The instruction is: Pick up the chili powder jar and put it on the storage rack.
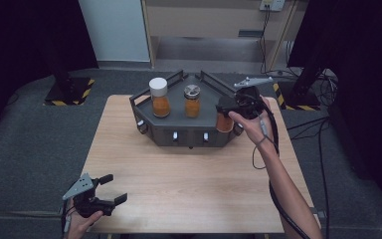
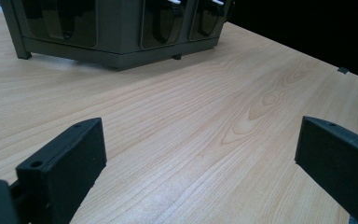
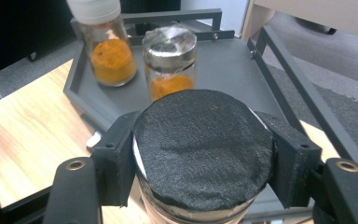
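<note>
High view: your right tongs (image 1: 227, 110) pinch a black-capped jar (image 1: 224, 121) of orange powder at the right edge of the dark tray (image 1: 206, 130), beside two other jars (image 1: 159, 97). Left tongs (image 1: 110, 188) spread at the worktop's (image 1: 189, 184) near left corner.
Left gripper view: jaws wide apart over bare wood.
Right gripper view: jaws clamp the black cap (image 3: 205, 144).

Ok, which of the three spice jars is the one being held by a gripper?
The black-lidded jar, clamped at its lid by the right gripper at the rack's right end. The white-lidded jar and silver-lidded jar stand free on the rack.
</note>
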`<action>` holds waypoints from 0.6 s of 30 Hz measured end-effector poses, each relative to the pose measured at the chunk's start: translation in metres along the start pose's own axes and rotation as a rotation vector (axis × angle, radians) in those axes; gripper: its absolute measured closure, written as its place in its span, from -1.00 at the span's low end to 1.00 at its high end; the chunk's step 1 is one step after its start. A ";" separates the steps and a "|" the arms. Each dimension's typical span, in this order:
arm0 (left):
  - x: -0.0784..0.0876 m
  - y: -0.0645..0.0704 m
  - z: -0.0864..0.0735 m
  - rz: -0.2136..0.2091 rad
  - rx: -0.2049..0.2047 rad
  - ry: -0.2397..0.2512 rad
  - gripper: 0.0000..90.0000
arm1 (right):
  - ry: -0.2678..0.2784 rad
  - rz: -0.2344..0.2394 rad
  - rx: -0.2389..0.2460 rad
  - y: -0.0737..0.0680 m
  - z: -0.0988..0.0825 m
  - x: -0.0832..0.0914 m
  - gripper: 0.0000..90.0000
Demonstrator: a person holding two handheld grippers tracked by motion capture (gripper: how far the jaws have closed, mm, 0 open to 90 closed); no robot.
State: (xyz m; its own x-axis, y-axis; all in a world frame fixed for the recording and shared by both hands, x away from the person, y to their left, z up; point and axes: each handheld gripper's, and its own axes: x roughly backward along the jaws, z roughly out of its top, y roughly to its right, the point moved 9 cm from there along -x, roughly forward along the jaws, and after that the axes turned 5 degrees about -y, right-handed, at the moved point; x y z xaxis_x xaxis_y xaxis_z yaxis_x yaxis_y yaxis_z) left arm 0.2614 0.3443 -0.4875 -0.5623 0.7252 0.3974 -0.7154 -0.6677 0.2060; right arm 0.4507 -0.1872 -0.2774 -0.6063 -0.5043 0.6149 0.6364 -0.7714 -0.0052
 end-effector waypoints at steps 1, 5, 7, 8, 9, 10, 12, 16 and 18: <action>0.000 0.000 0.000 0.000 0.000 0.000 -0.98 | 0.003 -0.005 -0.002 0.001 0.002 -0.001 -0.23; 0.000 0.000 0.000 0.000 -0.001 0.001 -0.98 | -0.001 -0.010 -0.014 0.004 0.010 -0.009 -0.23; 0.000 0.000 0.000 0.000 0.000 0.000 -0.98 | 0.004 -0.016 -0.019 0.005 0.013 -0.012 -0.23; 0.000 0.000 0.000 0.000 -0.001 -0.001 -0.98 | 0.007 -0.024 -0.027 0.007 0.016 -0.015 -0.23; 0.000 0.000 0.000 0.000 -0.001 0.000 -0.98 | 0.009 -0.030 -0.026 0.007 0.018 -0.016 -0.23; 0.000 0.000 0.000 0.000 0.000 0.000 -0.98 | 0.009 -0.030 -0.026 0.007 0.018 -0.016 -0.23; 0.000 0.000 0.000 0.001 0.000 -0.001 -0.98 | 0.014 -0.048 -0.024 0.008 0.021 -0.018 -0.23; 0.000 0.000 0.000 0.000 -0.001 0.000 -0.98 | 0.007 -0.075 -0.045 0.015 0.027 -0.028 -0.23; 0.000 0.000 0.000 0.000 -0.001 0.002 -0.98 | 0.013 -0.089 -0.050 0.018 0.028 -0.032 -0.23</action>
State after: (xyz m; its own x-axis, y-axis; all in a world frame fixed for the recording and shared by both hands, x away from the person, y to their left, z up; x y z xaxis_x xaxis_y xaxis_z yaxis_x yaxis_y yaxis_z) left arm 0.2611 0.3444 -0.4873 -0.5628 0.7255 0.3960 -0.7159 -0.6673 0.2051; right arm 0.4947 -0.1740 -0.2756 -0.6655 -0.4375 0.6048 0.5550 -0.8318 0.0091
